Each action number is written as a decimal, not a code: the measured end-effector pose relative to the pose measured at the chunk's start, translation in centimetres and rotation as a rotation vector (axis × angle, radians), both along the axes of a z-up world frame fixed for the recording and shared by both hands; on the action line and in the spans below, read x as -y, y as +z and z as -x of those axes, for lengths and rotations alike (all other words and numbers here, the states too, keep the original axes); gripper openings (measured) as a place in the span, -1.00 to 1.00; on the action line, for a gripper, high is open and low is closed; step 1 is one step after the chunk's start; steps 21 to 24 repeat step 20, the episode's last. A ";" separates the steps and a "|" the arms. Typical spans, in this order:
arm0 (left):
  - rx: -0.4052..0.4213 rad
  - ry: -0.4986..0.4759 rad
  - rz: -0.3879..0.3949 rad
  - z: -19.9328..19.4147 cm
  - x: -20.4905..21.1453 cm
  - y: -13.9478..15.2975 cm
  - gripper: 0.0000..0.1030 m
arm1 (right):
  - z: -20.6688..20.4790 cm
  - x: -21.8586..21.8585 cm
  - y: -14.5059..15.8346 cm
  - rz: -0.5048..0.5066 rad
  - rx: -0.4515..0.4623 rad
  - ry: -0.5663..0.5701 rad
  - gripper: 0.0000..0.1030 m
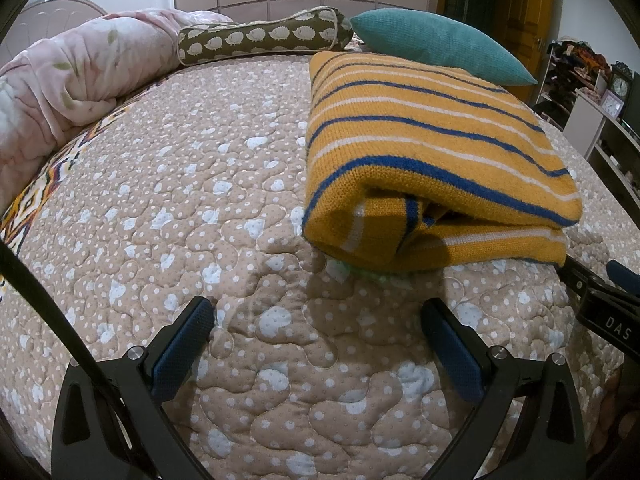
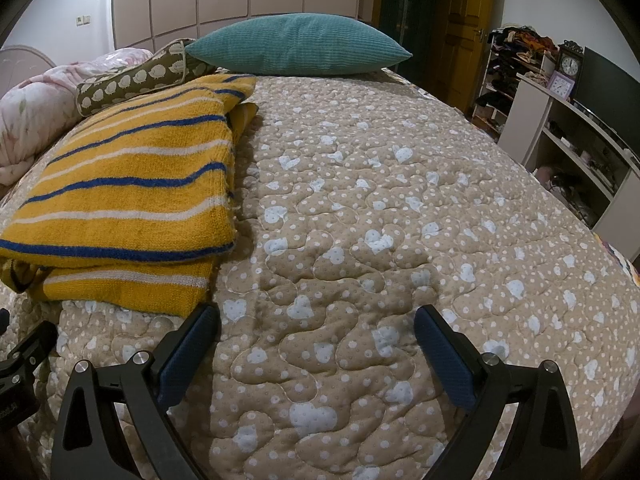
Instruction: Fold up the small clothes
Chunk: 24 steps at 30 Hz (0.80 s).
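A folded yellow knit sweater point(image 1: 432, 152) with blue and white stripes lies on the quilted beige bed cover point(image 1: 200, 200). In the left wrist view it lies ahead and to the right of my left gripper point(image 1: 318, 312), which is open and empty just above the cover. In the right wrist view the sweater point(image 2: 132, 188) lies ahead to the left of my right gripper point(image 2: 316, 320), which is open and empty, its left finger near the sweater's front corner. The right gripper's body also shows at the right edge of the left wrist view point(image 1: 604, 312).
A teal cushion point(image 2: 300, 44), a brown hedgehog-print bolster point(image 1: 264, 38) and a rolled pink blanket point(image 1: 72, 76) lie at the bed's far side. Shelves with clocks point(image 2: 568, 68) and clutter stand to the right of the bed.
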<state>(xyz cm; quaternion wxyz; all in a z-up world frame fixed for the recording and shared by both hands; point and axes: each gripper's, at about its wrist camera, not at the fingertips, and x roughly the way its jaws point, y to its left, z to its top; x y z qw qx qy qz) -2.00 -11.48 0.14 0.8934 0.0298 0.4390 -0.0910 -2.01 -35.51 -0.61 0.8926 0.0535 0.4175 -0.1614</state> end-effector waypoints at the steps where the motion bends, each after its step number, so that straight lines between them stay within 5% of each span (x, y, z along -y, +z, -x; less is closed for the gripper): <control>1: -0.003 0.000 -0.001 0.0 0.0 0.1 1.00 | 0.0 0.0 0.0 0.000 -0.003 -0.002 0.97; 9: -0.020 -0.025 0.018 -0.4 -0.2 1.0 1.00 | -0.3 0.0 0.4 0.014 -0.025 -0.004 0.99; 24: 0.039 -0.018 0.042 1.0 -2.7 5.6 1.00 | 2.4 -3.0 5.9 0.060 0.054 0.008 0.98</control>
